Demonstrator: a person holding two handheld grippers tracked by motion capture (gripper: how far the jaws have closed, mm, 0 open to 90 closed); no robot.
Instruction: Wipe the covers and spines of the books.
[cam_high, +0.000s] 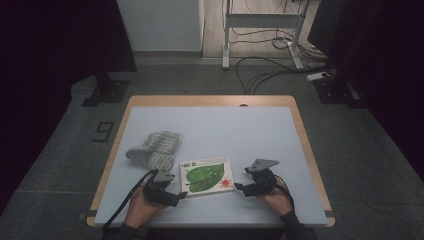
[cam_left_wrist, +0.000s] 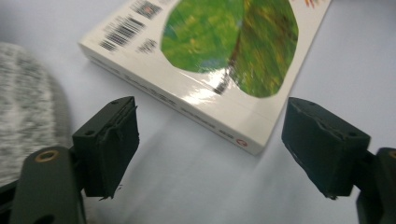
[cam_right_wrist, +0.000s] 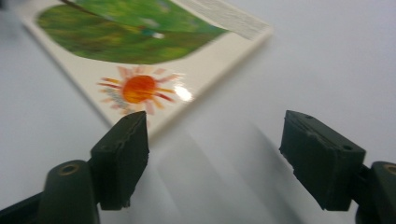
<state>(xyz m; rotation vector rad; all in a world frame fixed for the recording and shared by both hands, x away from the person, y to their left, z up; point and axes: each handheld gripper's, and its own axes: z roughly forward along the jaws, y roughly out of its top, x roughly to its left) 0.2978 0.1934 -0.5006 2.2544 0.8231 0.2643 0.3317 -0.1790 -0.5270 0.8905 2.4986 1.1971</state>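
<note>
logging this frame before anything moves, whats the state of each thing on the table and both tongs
book: closed, lying flat on the table, back cover with barcode up, ungrasped
knitted cloth: crumpled in a heap, left of the book, untouched
left tongs: open, at the book's near left corner, holding nothing
right tongs: open, at the book's near right corner, holding nothing

We read this as a lab or recording studio, not a home. Black curtains (cam_high: 60, 45) hang on both sides, grey carpet floor (cam_high: 370, 150), loose cables (cam_high: 265, 70) trailing across it. A white metal frame on feet (cam_high: 260, 25) stands at the back. The wood-edged table (cam_high: 210, 101) sits alone mid-floor, stand bases (cam_high: 102, 92) flanking it.
</note>
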